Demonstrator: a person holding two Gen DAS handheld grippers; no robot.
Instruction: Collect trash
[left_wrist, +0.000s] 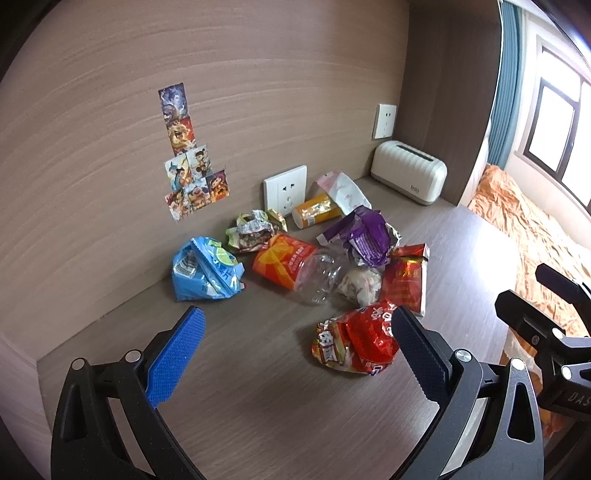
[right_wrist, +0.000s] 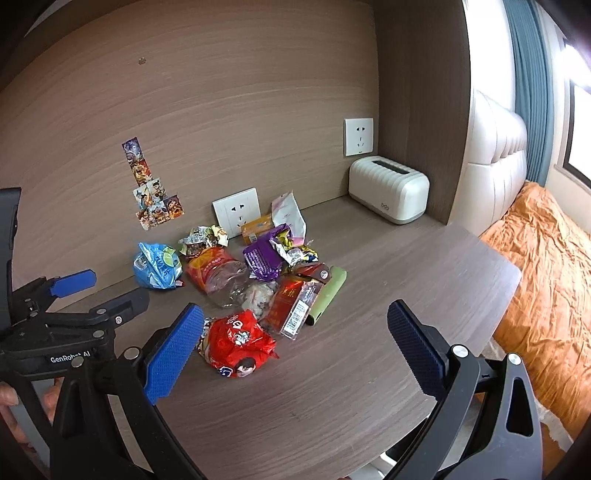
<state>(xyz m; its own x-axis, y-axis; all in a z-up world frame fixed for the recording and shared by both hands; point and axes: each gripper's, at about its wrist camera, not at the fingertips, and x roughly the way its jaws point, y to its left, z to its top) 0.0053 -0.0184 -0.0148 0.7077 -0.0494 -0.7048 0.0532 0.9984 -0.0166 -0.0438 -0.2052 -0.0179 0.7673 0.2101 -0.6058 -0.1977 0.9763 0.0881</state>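
Observation:
A pile of trash lies on the wooden desk (left_wrist: 258, 387): a blue crumpled bag (left_wrist: 205, 273), an orange-red wrapper (left_wrist: 282, 260), a clear plastic bottle (left_wrist: 321, 275), a purple wrapper (left_wrist: 364, 234), a red box (left_wrist: 404, 280), an orange bottle (left_wrist: 317, 212) and a red snack bag (left_wrist: 356, 339). The red snack bag (right_wrist: 238, 341) is nearest both grippers. My left gripper (left_wrist: 299, 339) is open and empty, hovering in front of the pile. My right gripper (right_wrist: 295, 332) is open and empty, to the right of the left one (right_wrist: 74, 295). A green tube (right_wrist: 327, 297) lies beside the red box (right_wrist: 291, 301).
A white ribbed toaster-like box (left_wrist: 408, 177) stands in the back right corner. Wall sockets (left_wrist: 285, 194) and stickers (left_wrist: 184, 155) are on the back panel. The desk's right edge (right_wrist: 506, 295) borders a bed with an orange cover (right_wrist: 546, 266).

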